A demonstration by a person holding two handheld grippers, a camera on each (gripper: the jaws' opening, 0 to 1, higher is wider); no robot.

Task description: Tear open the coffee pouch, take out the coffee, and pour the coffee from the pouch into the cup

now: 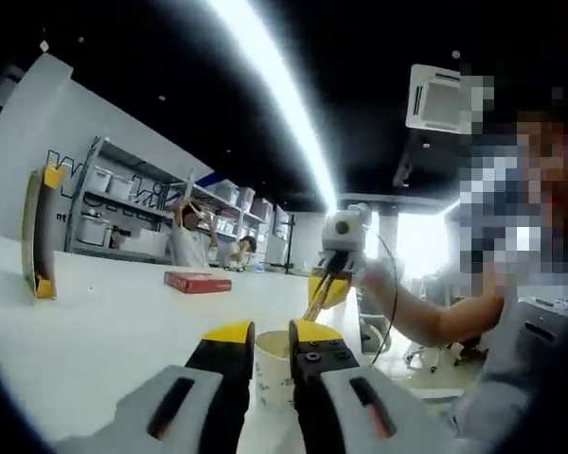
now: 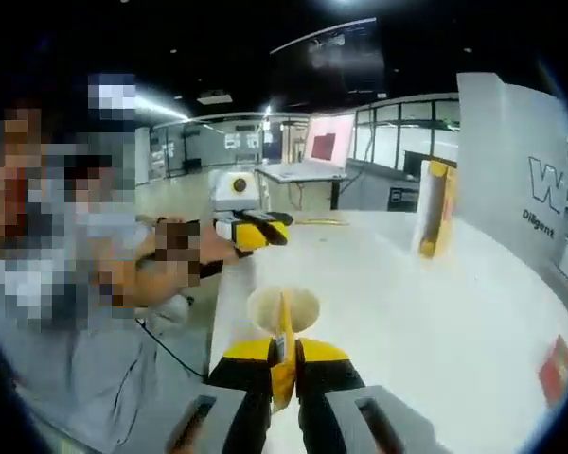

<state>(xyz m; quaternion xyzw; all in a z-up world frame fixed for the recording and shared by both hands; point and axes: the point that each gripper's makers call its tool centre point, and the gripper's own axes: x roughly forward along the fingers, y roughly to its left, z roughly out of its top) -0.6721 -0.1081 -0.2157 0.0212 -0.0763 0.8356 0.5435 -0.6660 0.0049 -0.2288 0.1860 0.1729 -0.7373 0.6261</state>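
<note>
A white paper cup (image 1: 274, 376) (image 2: 265, 307) stands near the edge of the white table (image 1: 123, 331) (image 2: 407, 312). My right gripper (image 2: 284, 352) (image 1: 326, 287) is shut on a thin yellow coffee pouch (image 2: 283, 326) (image 1: 314, 308). The pouch hangs with one end over the cup's mouth. I cannot see any coffee falling. My left gripper (image 1: 273, 333) (image 2: 260, 230) is held in the air beside and above the cup, apart from it. Its jaws are close together with nothing between them.
A tall yellow-and-white box (image 1: 40, 232) (image 2: 434, 208) stands upright farther back on the table. A flat red box (image 1: 197, 281) (image 2: 556, 369) lies beyond the cup. The person holding the grippers sits at the table's edge. Shelves and people are in the background.
</note>
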